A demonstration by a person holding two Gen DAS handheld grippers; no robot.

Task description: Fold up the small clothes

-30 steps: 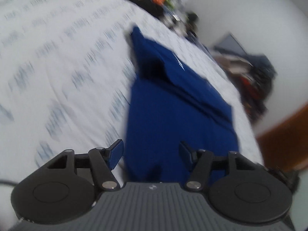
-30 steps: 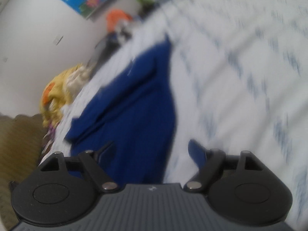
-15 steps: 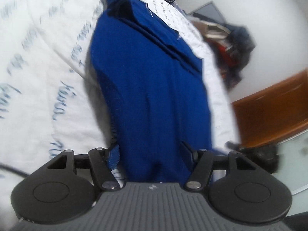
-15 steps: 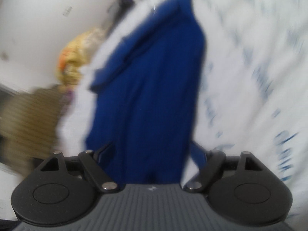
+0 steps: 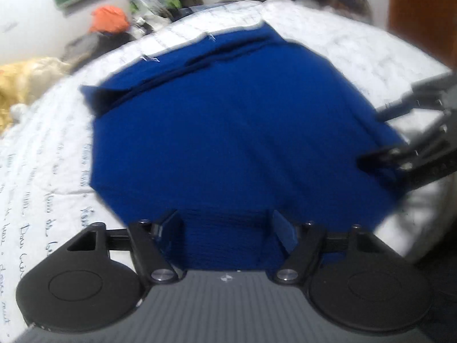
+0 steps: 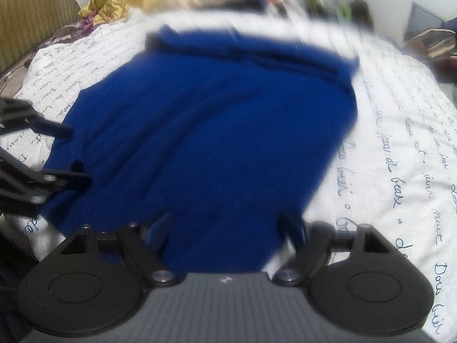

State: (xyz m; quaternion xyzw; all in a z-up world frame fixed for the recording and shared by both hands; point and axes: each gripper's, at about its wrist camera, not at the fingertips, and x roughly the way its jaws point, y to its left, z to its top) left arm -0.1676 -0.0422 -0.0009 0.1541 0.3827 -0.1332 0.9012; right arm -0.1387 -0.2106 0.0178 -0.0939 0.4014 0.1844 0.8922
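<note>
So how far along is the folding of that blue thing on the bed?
Partly done, it seems: the blue garment lies flat on the bedspread, with a strip along its far edge apparently already folded over. Right now the left hand-held gripper and right hand-held gripper sit over its near edge, gripping nothing; the right one's jaws are closing. The main folds remain.
</note>
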